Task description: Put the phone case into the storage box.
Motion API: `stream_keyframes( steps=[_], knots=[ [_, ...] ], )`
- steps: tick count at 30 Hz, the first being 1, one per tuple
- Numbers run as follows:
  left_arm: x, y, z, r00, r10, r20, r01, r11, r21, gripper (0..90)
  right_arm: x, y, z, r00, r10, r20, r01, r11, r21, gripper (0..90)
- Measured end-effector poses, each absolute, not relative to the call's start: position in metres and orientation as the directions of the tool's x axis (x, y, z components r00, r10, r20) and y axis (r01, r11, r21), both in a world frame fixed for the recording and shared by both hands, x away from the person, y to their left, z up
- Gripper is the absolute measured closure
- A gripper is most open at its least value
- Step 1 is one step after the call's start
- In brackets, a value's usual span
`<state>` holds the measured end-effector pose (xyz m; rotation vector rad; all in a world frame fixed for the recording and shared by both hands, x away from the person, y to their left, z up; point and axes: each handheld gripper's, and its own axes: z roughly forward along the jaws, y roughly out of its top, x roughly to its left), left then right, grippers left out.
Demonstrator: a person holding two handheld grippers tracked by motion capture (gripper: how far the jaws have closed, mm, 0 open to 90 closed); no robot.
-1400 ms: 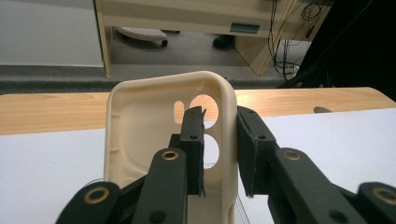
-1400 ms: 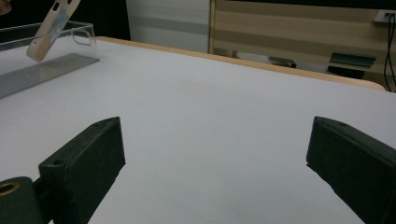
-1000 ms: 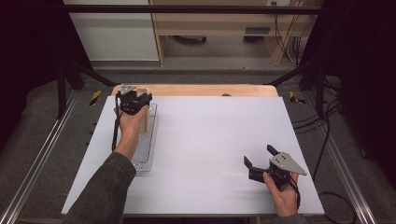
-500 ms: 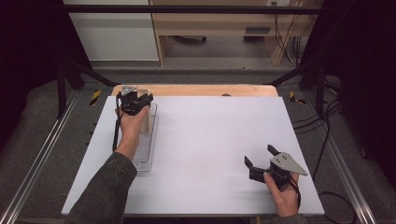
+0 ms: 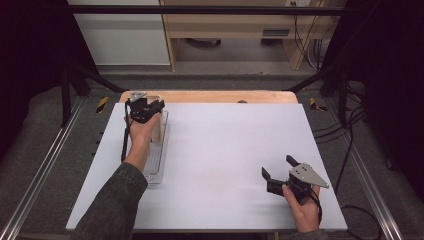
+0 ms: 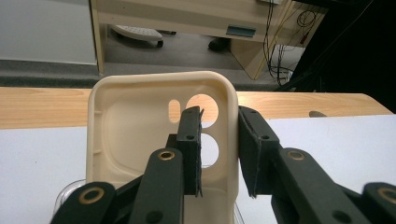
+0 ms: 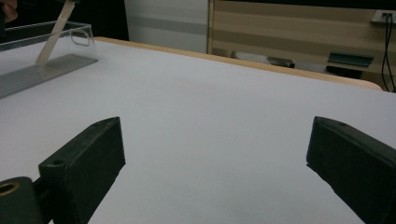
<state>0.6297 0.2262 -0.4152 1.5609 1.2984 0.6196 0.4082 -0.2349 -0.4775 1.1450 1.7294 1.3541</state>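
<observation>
The left gripper (image 6: 219,149) pinches the side wall of a cream phone case (image 6: 140,121), apparently upright over the clear tray (image 5: 159,167) near the table's far-left corner. Lift straight, keeping the pinch firm. The right gripper (image 5: 280,170) waits spread near the front-right corner.

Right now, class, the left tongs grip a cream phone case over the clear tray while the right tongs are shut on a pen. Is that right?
Not quite. The right tongs stand open and hold nothing, as the right gripper view shows. The left tongs do grip the cream phone case over the clear tray.
</observation>
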Motion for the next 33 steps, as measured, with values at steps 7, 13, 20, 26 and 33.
stream_keyframes(
  steps=[7,13,20,26,33],
  knots=[
    [0.6317,0.2251,-0.4183,0.303,0.934,-0.191,0.432,0.044,0.901,70.8,0.4083,-0.2354,-0.4777,-0.406,0.914,0.02,0.238,0.085,0.968,4.2],
    [0.6336,0.2238,-0.4196,0.304,0.933,-0.194,0.437,0.045,0.898,71.3,0.4083,-0.2355,-0.4777,-0.405,0.914,0.021,0.24,0.084,0.967,4.2],
    [0.6352,0.2241,-0.4212,0.303,0.931,-0.204,0.442,0.052,0.896,71.9,0.4086,-0.2361,-0.4781,-0.403,0.915,0.023,0.241,0.082,0.967,4.2],
    [0.6353,0.225,-0.4211,0.307,0.93,-0.203,0.441,0.05,0.896,73.8,0.4088,-0.2356,-0.4782,-0.405,0.914,0.023,0.241,0.082,0.967,4.2],
    [0.6351,0.2267,-0.42,0.311,0.929,-0.2,0.444,0.044,0.895,74.2,0.4097,-0.2353,-0.4785,-0.404,0.914,0.028,0.242,0.078,0.967,4.1]
  ],
)
